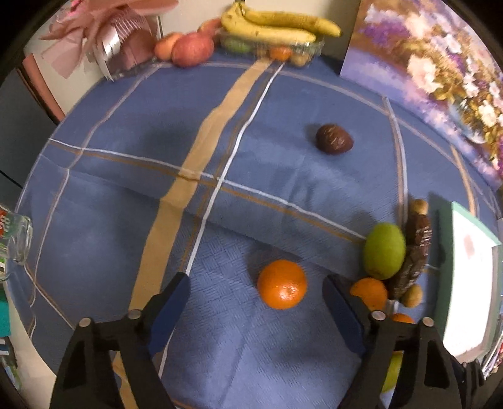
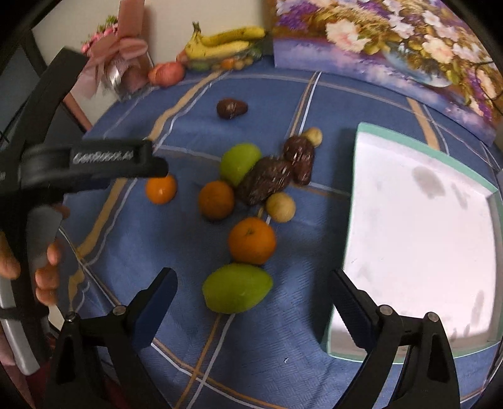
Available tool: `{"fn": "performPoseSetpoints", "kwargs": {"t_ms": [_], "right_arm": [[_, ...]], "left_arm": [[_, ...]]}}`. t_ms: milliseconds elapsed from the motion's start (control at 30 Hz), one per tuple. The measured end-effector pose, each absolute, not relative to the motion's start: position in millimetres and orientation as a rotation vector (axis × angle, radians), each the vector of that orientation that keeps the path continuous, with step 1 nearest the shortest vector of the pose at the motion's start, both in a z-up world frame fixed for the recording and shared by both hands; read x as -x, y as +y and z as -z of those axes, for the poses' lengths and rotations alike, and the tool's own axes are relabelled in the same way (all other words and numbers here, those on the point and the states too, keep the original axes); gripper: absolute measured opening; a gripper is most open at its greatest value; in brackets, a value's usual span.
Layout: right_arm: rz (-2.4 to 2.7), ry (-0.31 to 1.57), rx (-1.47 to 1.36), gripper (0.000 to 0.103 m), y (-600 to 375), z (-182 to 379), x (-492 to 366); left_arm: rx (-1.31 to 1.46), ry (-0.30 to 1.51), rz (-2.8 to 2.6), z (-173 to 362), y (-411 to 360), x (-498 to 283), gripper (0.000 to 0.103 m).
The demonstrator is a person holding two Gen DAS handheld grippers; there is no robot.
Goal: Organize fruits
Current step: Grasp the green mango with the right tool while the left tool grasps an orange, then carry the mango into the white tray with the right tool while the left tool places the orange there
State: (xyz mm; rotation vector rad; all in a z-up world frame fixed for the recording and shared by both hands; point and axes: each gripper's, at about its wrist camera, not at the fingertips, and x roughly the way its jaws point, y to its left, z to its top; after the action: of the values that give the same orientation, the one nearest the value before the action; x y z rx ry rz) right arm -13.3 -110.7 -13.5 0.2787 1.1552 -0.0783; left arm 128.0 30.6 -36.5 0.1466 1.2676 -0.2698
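Note:
My left gripper points down at the blue checked cloth and stands open, with an orange lying loose between its fingers, nearer the right one. Beside it lie a green fruit and a brown scaly fruit. My right gripper is open over a green fruit, whose far end reaches between the fingertips without touching either pad. Beyond that lie an orange, another orange, brown scaly fruits and a small tan fruit. A white tray with a teal rim sits on the right.
A lone dark brown fruit lies mid-cloth. At the back stand bananas on a clear box, apples, a wrapped pink bouquet and a flower painting. A glass jar is at the left edge. A hand holds the left tool.

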Motion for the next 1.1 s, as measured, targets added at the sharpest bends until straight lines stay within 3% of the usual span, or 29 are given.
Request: {"fn": "performPoseSetpoints", "kwargs": {"t_ms": [100,233,267,333,367,533,800,1100], "right_arm": [[0.074,1.195,-0.264,0.096,-105.4,24.2,10.8],[0.075,1.217,-0.226,0.095,-99.9,30.9,8.1],[0.073,1.218,-0.223,0.092,-98.5,31.2,7.1],[0.063,1.225,-0.219,0.074,-96.2,34.2,5.9],[0.065,1.231,-0.212,0.073,-95.4,35.9,5.5],[0.051,1.232,-0.198,0.057,-89.7,39.6,3.6],[0.044,1.176,-0.202,0.056,-90.0,22.4,11.4],[0.217,1.058,-0.335,0.057,-161.1,-11.0,30.8]], "left_arm": [[-0.129,1.3,0.273,47.1,30.8,-131.6,0.08],[-0.111,1.31,0.297,52.0,29.6,-133.0,0.062],[-0.104,1.309,0.311,52.4,28.4,-132.8,0.055],[-0.097,1.31,0.328,53.6,26.7,-132.7,0.044],[-0.096,1.311,0.335,53.4,24.6,-132.4,0.038],[-0.12,1.306,0.332,51.9,20.1,-129.5,0.037],[-0.121,1.217,0.353,13.9,12.0,-109.5,0.037],[-0.159,1.134,0.457,-19.7,-19.5,-92.4,0.037]]}}
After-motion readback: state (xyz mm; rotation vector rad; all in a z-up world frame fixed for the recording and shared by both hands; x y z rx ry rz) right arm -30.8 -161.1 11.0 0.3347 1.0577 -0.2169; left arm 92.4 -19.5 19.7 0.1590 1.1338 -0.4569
